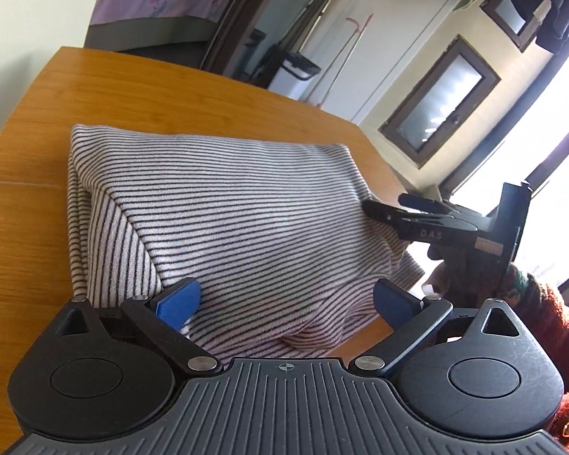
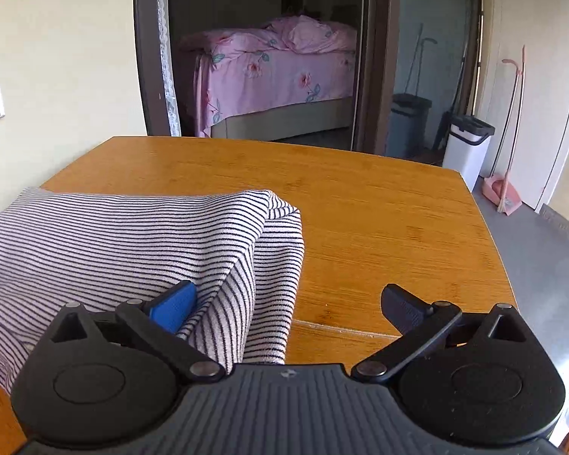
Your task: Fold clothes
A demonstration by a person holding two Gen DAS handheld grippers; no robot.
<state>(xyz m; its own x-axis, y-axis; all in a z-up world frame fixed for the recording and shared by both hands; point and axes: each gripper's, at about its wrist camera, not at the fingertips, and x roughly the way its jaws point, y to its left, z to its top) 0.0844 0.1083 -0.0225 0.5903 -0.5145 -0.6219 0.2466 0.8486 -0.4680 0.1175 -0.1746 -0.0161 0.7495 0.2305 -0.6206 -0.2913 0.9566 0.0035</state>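
The striped garment (image 1: 223, 212) lies folded into a thick, roughly rectangular bundle on the wooden table (image 1: 132, 87), its soft knit marked with thin dark lines on a pale ground and its layered edges showing at the sides. The left tongs (image 1: 286, 301) stand released at the garment's near edge, both blue ribbed pads spread wide with the cloth bulging between them but not pinched. The right tongs (image 2: 297, 303) are likewise released: their left pad rests against the garment's near corner (image 2: 246, 265), the other over bare table (image 2: 379, 227). The table is smooth, honey-coloured bamboo with a rounded outline. Beyond the garment, off the table, a white bin (image 2: 468, 144) with a dark lid stands on the grey floor; its contents are hidden.
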